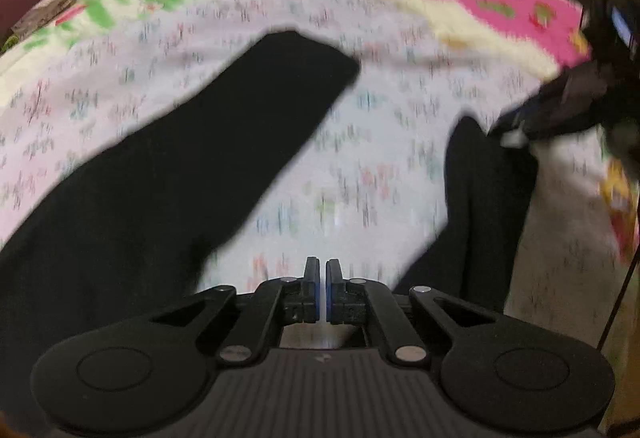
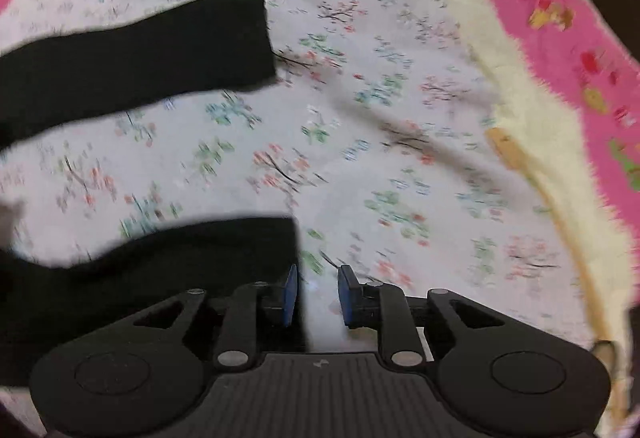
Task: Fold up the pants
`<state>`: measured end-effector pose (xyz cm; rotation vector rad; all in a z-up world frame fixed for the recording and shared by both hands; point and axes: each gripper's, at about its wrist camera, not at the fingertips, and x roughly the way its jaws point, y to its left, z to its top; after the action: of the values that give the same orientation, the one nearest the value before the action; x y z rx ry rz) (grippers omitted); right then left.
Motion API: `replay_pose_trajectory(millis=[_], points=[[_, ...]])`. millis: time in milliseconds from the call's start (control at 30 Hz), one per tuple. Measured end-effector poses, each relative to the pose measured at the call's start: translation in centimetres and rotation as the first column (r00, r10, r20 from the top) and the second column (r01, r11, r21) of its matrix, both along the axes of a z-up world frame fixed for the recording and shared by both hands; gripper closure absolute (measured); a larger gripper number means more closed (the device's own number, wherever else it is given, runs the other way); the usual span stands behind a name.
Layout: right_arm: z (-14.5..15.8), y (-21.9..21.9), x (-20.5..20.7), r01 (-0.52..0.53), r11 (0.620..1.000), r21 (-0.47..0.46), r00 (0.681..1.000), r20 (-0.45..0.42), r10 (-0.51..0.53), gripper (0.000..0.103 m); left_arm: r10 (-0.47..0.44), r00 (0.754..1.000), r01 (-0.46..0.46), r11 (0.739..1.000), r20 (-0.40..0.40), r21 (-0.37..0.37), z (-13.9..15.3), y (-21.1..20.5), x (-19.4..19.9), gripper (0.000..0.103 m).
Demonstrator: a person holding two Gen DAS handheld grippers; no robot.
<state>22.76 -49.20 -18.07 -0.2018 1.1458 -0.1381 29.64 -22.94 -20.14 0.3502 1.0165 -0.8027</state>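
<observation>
Pants (image 1: 168,174) are lying on the floral sheet (image 1: 360,166); your left tongs (image 1: 321,270) are staying together and empty, your right tongs (image 2: 318,292) slightly apart beside a leg hem.

Matt black cloth pants (image 1: 160,174); smooth floral cotton sheet (image 2: 360,118), fuzzy pink blanket (image 2: 560,38); matt plastic jaws

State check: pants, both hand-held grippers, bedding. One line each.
black pants: unfolded, both legs spread apart on the sheet, leg ends lying flat.
left hand-held gripper: shut, nothing visible between its blue pads.
right hand-held gripper: open with a clear gap, nothing between the pads; left finger at the near leg's edge, contact unclear.
floral sheet: spread out, lightly wrinkled.
pink blanket: lying along the far edge.
</observation>
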Motion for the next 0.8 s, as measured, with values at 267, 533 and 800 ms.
replay_pose_trajectory(millis=[267, 533, 800], points=[[4.2, 3.0, -2.3, -0.19, 0.979, 0.073, 0.978, 0.098, 0.182, 0.089, 0.052, 0.993, -0.043, 0.996, -0.109, 0.083, -2.0, 5.1, -2.9, 0.078], [-1.2, 14.7, 1.8, -0.633, 0.732, 0.254, 0.74, -0.08, 0.668, 0.077, -0.036, 0.994, 0.039, 0.999, -0.101, 0.027, -3.1, 7.0, -2.2, 0.066], [-0.9, 17.3, 3.1, -0.57, 0.783, 0.249, 0.758, -0.21, 0.618, 0.103, -0.105, 0.992, 0.105, 0.994, -0.063, 0.004, -2.1, 7.9, -2.2, 0.084]])
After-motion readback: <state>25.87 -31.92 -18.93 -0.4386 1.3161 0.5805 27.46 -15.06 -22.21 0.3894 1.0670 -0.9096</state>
